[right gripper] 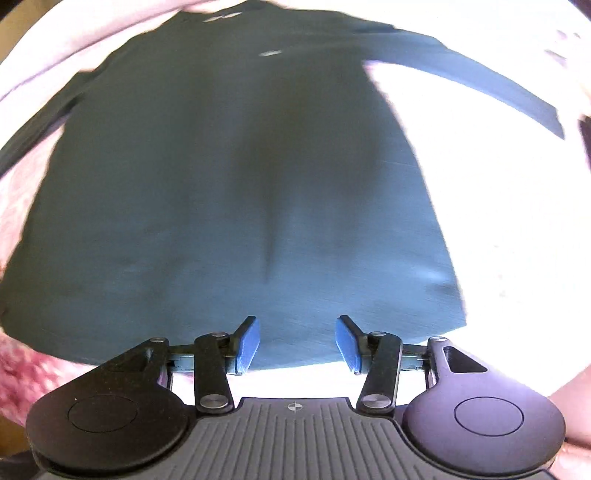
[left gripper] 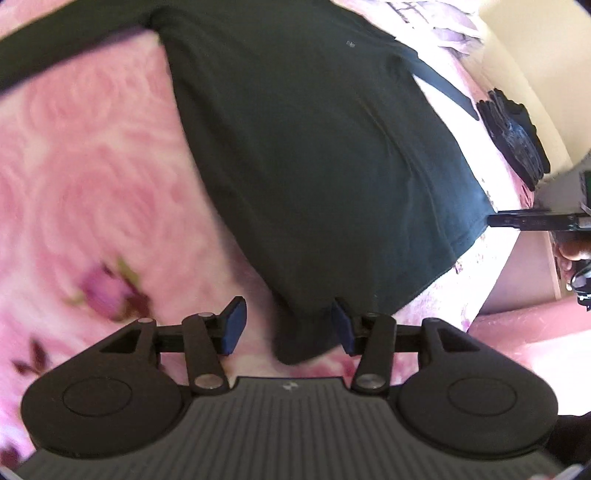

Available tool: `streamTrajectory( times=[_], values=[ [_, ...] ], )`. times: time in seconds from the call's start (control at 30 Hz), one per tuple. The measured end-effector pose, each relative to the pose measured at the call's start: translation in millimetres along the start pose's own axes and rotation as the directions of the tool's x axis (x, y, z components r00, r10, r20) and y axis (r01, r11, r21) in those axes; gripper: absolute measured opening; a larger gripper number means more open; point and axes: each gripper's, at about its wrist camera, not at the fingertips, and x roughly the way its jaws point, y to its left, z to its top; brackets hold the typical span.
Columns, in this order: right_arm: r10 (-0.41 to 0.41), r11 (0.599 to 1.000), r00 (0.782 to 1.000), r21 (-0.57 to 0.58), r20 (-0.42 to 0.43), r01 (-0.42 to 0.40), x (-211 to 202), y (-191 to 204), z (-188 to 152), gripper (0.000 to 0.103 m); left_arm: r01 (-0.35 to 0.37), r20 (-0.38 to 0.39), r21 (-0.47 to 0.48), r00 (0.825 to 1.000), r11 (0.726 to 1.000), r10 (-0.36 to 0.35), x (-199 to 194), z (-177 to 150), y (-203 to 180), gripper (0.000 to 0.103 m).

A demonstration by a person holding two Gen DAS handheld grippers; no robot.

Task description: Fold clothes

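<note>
1. Two grippers over one dark green long-sleeved shirt, spread flat on a pink floral bedspread.
2. No readable writing anywhere: only a small pale mark high on the shirt ahead of the right gripper, and another pale smudge near the collar (both too blurred to make out).
3. Left gripper: jaws about half apart, blue pads clear on both sides, nothing clamped. Bottom corner of the shirt directly between the fingers, cloth not pressed by either pad; whether the right pad brushes the hem, impossible to tell.
4. Right gripper: jaws likewise about half apart, holding nothing. Shirt hem just ahead of and beneath the fingertips, body of the shirt stretching away in front, one sleeve angled out far ahead to the right.
5. Around the left gripper: bedspread to the left and below, with a darker rosebud print near the left finger; a pile of dark folded clothes far ahead to the right by a cream wall.
6. At the right edge of the left wrist view, the other gripper's black finger reaching toward the shirt's side, part of a hand behind it.
7. Nothing lying on top of the shirt.
</note>
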Motion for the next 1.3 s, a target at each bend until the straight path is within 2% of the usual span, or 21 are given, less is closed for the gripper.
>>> streamTrajectory(
  times=[0.1, 0.13, 0.2, 0.27, 0.37, 0.4, 0.43, 0.5, 0.57, 0.6, 0.63, 0.73, 0.77, 0.8, 0.83, 0.97, 1.1, 1.2, 1.23, 1.3],
  values=[
    [0.004, 0.999, 1.000, 0.047, 0.025, -0.005, -3, -53, -6, 0.050, -0.002, 0.002, -0.024, 1.000, 1.000, 0.002, 12, -7, -5, 0.038],
    [0.018, 0.998, 0.999, 0.056, 0.029, -0.019, 0, -68, -5, 0.050, -0.014, 0.002, -0.015, 1.000, 1.000, 0.014, 15, -9, -7, 0.032],
    [0.070, 0.995, 0.997, 0.063, 0.031, -0.072, 9, -94, -2, 0.050, -0.024, -0.007, -0.017, 1.000, 1.000, 0.024, 15, -6, -10, 0.023],
    [0.149, 0.986, 0.989, 0.075, 0.013, -0.150, 21, -118, 3, 0.050, -0.021, -0.028, -0.045, 0.999, 0.999, 0.020, 16, -3, -12, 0.008],
    [0.267, 0.957, 0.963, 0.122, -0.025, -0.262, 35, -143, 13, 0.049, -0.007, -0.057, -0.086, 0.998, 0.996, 0.002, 10, -1, -14, 0.007],
    [0.285, 0.950, 0.958, 0.139, -0.028, -0.278, 36, -149, 18, 0.045, 0.003, -0.055, -0.107, 0.998, 0.994, -0.009, 4, 0, -14, 0.007],
    [0.285, 0.950, 0.958, 0.144, -0.026, -0.279, 33, -155, 23, 0.036, 0.018, -0.048, -0.130, 0.999, 0.991, -0.024, -2, 2, -13, 0.007],
    [0.244, 0.963, 0.970, 0.116, 0.013, -0.244, 23, -159, 32, 0.036, 0.034, -0.040, -0.154, 0.998, 0.988, -0.041, -9, 4, -12, 0.007],
    [0.241, 0.961, 0.970, 0.131, 0.038, -0.244, 18, -170, 33, 0.037, 0.037, -0.050, -0.158, 0.998, 0.987, -0.045, -8, 6, -10, 0.006],
    [0.265, 0.951, 0.964, 0.156, 0.027, -0.266, 22, -174, 31, 0.039, 0.034, -0.058, -0.162, 0.997, 0.986, -0.044, -6, 6, -10, 0.006],
    [0.296, 0.939, 0.955, 0.180, 0.007, -0.292, 29, -178, 28, 0.046, 0.029, -0.067, -0.169, 0.997, 0.985, -0.041, -4, 6, -9, 0.006],
    [0.355, 0.918, 0.935, 0.197, -0.025, -0.343, 44, -172, 26, 0.047, 0.034, -0.079, -0.232, 0.995, 0.972, -0.054, 3, 3, -5, 0.006],
    [0.364, 0.913, 0.931, 0.211, -0.030, -0.350, 46, -172, 26, 0.033, 0.029, -0.080, -0.242, 0.996, 0.970, -0.050, 2, 2, -5, 0.006],
    [0.364, 0.906, 0.931, 0.241, -0.031, -0.347, 45, -175, 27, 0.011, 0.023, -0.079, -0.248, 0.996, 0.968, -0.044, 1, 1, -7, 0.006],
    [0.364, 0.900, 0.931, 0.268, -0.028, -0.344, 43, -180, 27, 0.002, 0.016, -0.081, -0.250, 0.996, 0.968, -0.037, 0, 0, -8, 0.006],
    [0.343, 0.918, 0.939, 0.225, -0.038, -0.326, 22, -184, 27, 0.001, -0.015, -0.099, -0.241, 0.995, 0.970, -0.010, 1, -6, -15, 0.006],
    [0.309, 0.934, 0.947, 0.214, -0.085, -0.285, 42, -170, 29, 0.002, -0.073, -0.134, -0.267, 0.990, 0.961, 0.038, 17, -12, -11, 0.006],
    [0.270, 0.951, 0.956, 0.187, -0.111, -0.247, 47, -160, 31, 0.002, -0.110, -0.148, -0.255, 0.986, 0.961, 0.074, 14, -12, -16, 0.009],
    [0.244, 0.960, 0.962, 0.172, -0.121, -0.222, 44, -157, 32, 0.009, -0.131, -0.160, -0.248, 0.983, 0.960, 0.093, 11, -13, -18, 0.009],
    [0.156, 0.981, 0.977, 0.137, -0.146, -0.136, 36, -151, 35, 0.037, -0.174, -0.187, -0.236, 0.974, 0.956, 0.131, 2, -17, -23, 0.009]
  ],
)
